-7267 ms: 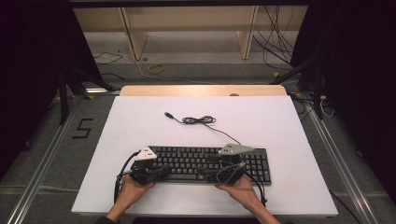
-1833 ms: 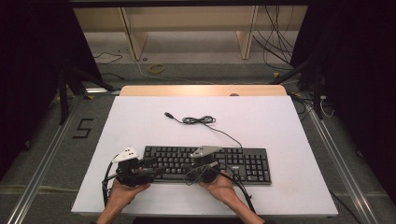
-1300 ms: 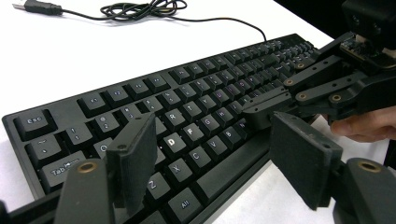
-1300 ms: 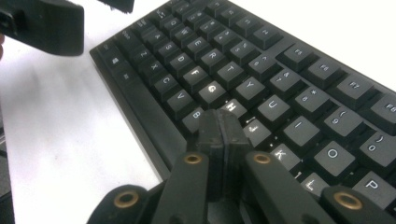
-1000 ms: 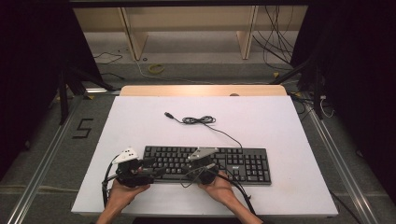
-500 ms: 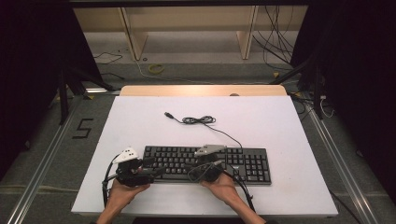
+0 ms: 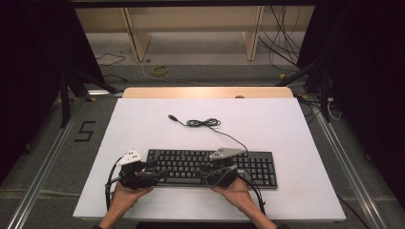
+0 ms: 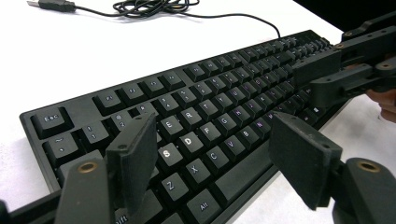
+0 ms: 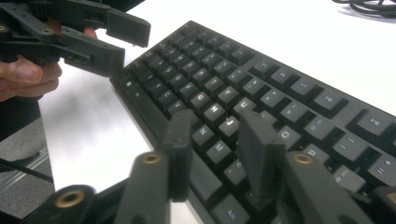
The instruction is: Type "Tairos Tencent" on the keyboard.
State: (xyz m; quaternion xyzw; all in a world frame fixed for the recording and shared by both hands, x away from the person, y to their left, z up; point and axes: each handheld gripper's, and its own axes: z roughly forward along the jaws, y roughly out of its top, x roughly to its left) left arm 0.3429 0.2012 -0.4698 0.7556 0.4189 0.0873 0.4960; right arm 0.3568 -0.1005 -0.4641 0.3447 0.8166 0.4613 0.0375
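- The left gripper has its jaws spread wide, hovering over the near-left part of the keyboard, above the S, D, X and C keys; nothing sits between them.
- The right gripper has its jaws parted by a narrower gap, over the near middle rows of keys; whether a tip touches a key cannot be told.
- In the high view the left gripper sits at the keyboard's near-left corner and the right gripper over its near edge, a little right of the middle.
- Each gripper is held by a hand: the left hand and the right hand come in from the near edge of the table.
- The keyboard is black and lies flat on the white table, in its near half, long side running left to right.
- Its thin black cable runs from the far edge to a loose coil farther back, ending in a plug lying to the left of the coil.
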